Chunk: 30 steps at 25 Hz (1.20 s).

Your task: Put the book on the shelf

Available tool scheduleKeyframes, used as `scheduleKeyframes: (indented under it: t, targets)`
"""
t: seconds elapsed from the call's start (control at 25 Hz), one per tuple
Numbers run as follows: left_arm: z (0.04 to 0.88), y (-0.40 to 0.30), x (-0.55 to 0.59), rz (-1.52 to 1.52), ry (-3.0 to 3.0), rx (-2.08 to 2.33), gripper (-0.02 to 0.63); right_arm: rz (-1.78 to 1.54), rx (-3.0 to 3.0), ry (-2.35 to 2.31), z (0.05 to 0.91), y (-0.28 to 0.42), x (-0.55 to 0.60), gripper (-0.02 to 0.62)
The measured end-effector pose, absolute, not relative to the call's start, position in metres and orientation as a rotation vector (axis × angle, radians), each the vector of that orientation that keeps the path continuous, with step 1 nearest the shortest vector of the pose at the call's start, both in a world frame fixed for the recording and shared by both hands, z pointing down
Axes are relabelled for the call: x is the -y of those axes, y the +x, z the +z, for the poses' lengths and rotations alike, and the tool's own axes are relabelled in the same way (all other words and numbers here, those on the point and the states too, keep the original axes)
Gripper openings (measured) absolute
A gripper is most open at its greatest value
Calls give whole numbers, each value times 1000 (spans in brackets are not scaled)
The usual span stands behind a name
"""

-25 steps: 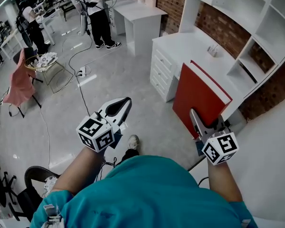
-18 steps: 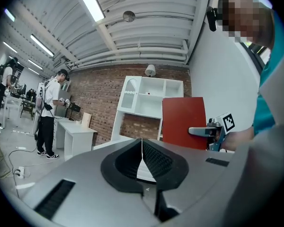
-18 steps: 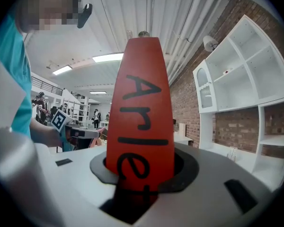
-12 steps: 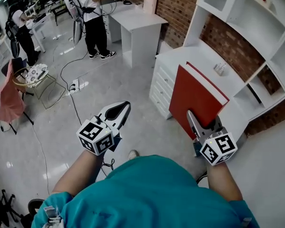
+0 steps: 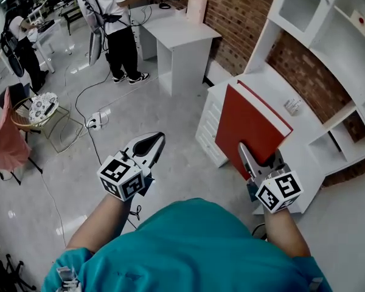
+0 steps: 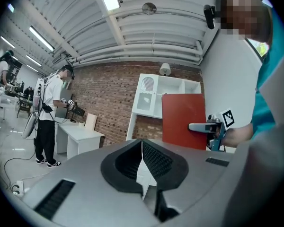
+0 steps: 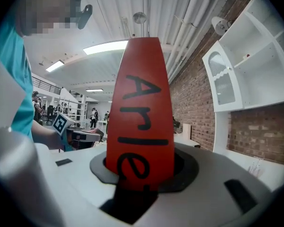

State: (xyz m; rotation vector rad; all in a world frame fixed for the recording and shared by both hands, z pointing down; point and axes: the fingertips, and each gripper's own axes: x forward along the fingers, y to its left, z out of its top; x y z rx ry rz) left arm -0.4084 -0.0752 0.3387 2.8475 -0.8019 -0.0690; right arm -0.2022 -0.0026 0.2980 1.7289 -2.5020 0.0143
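Note:
A large red book (image 5: 246, 129) stands upright in my right gripper (image 5: 250, 158), whose jaws are shut on its lower edge. In the right gripper view its spine (image 7: 141, 108) with black lettering fills the middle, clamped between the pads. The white shelf unit (image 5: 328, 35) with open compartments stands against the brick wall to the right, above a white drawer desk (image 5: 264, 84). My left gripper (image 5: 149, 145) hangs over the floor, shut and with nothing in it; its pads (image 6: 149, 157) meet. The left gripper view shows the book (image 6: 182, 119) in front of the shelf (image 6: 151, 96).
A white desk (image 5: 179, 32) stands ahead by the brick wall, with a person in a white shirt (image 5: 118, 23) beside it. A power strip with cables (image 5: 94, 123) lies on the floor. To the left are a wire stand (image 5: 45, 108) and a pink-draped chair (image 5: 9, 132).
Both grippers have travelled across the room toward the white shelf unit, which now sits closer beside the book. The right gripper's grip on the book is unchanged and the left stays shut.

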Motion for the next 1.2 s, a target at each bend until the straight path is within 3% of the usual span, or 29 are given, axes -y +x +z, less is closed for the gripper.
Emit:
scheduleKeyframes:
  t: [0.84,1.2]
  targets:
    - [338,-225,204,-22,2745,1100,18,67,2688,1426,321,-12,173,169]
    - [342,-221,242,2,2720,1132,18,114,2718,1420,332,-9,233,169]
